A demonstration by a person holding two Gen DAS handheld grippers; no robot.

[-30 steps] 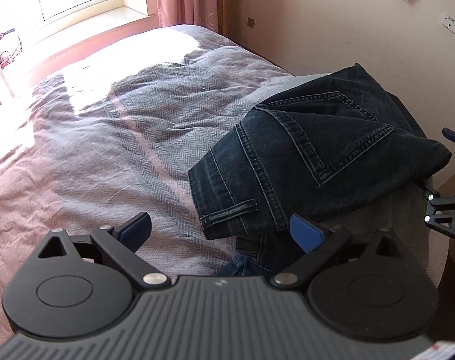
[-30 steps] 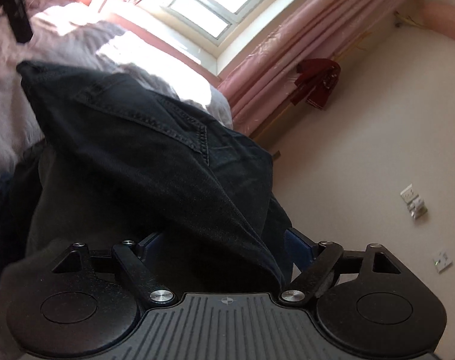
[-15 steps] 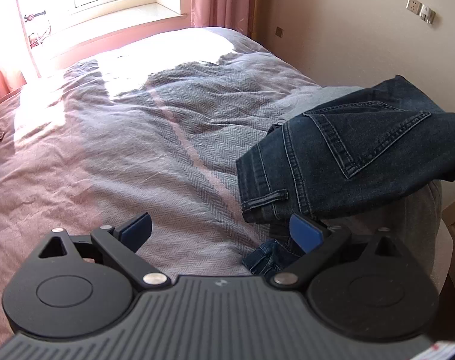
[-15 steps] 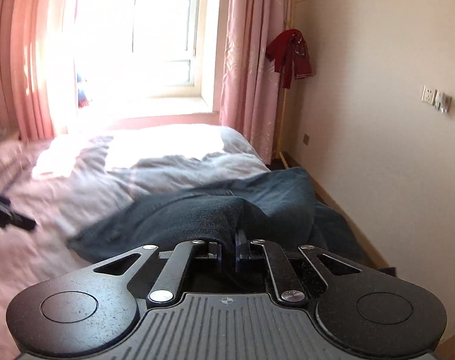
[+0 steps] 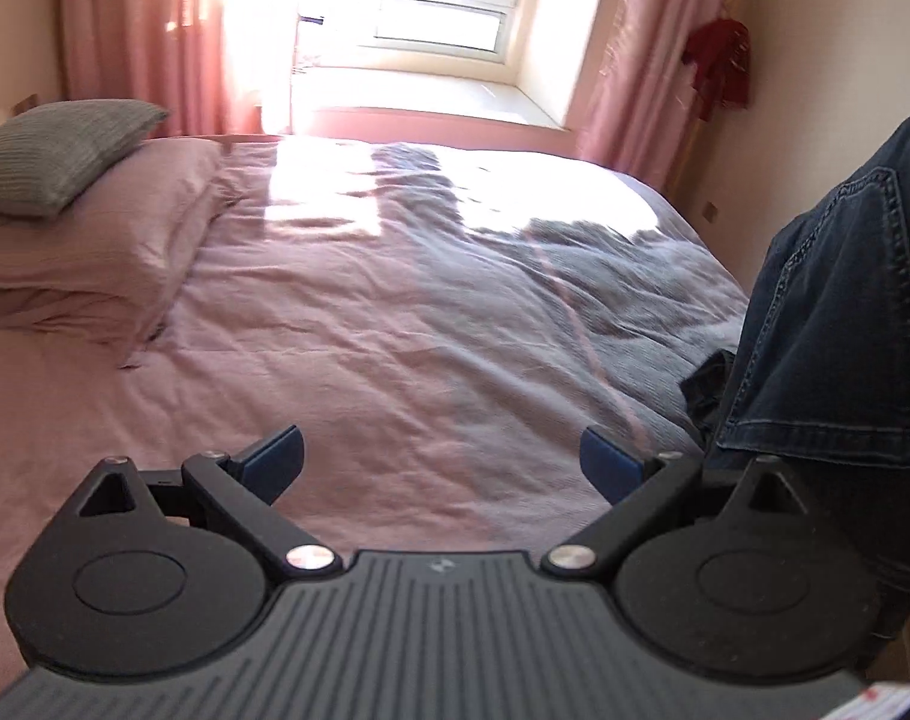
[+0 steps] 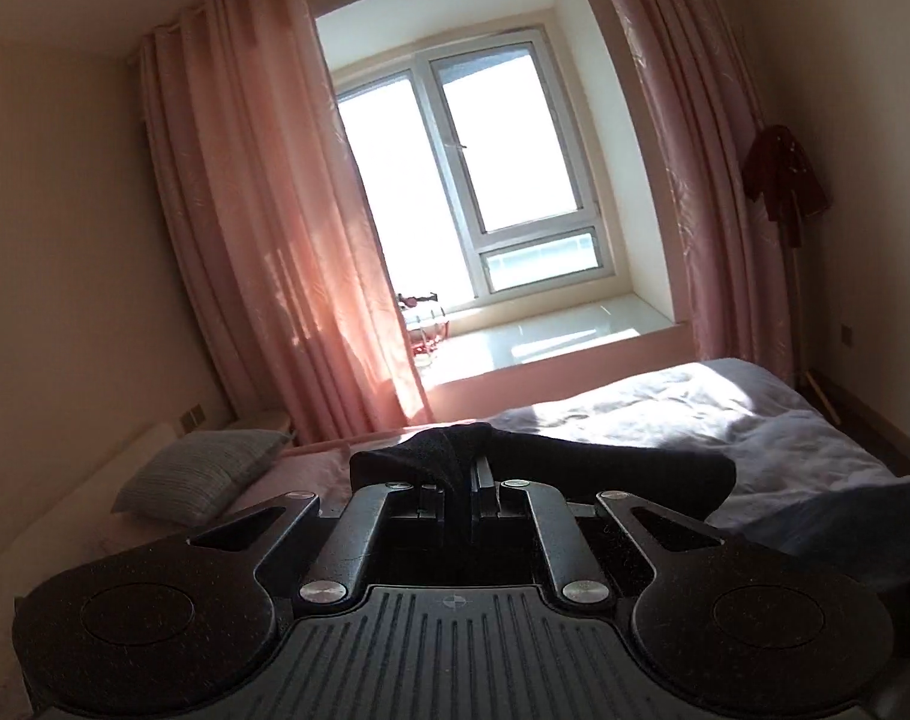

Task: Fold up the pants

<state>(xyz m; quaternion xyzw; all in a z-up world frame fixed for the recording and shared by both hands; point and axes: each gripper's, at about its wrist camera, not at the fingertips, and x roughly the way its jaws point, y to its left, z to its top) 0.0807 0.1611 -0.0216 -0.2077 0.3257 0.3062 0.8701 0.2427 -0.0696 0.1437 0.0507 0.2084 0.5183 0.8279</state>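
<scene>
Pinched hard together, the right gripper has a bunched fold of dark denim caught between its fingers, and the cloth spills forward over the fingertips in a lump. This is the pants, a pair of dark blue jeans; from the left wrist camera they hang at the right edge of the picture, a back pocket and a stitched hem showing, with the lower part draped down towards the bed. Which part of the garment is in the grip is hard to say from the dim right wrist view, though it looks like an edge or a seam rather than flat cloth. By contrast the left gripper stands spread wide with nothing between its blue pads, pointing out over the pink and grey cover, well apart from the pillow at the head of the bed. As for handling, I would judge denim of this weight to be heavy for cloth and fairly stiff: it should hang in broad folds, hold a crease once pressed, and drag at a single grip, so a one-handed hold probably leaves it twisting. It is neither slippery nor fragile. Good places to take hold are likely the thick, stitched parts, such as the waistband, a hem or a side seam, where the pads can bite several layers, and the free tool seems best placed to take the hanging hem nearest it.
</scene>
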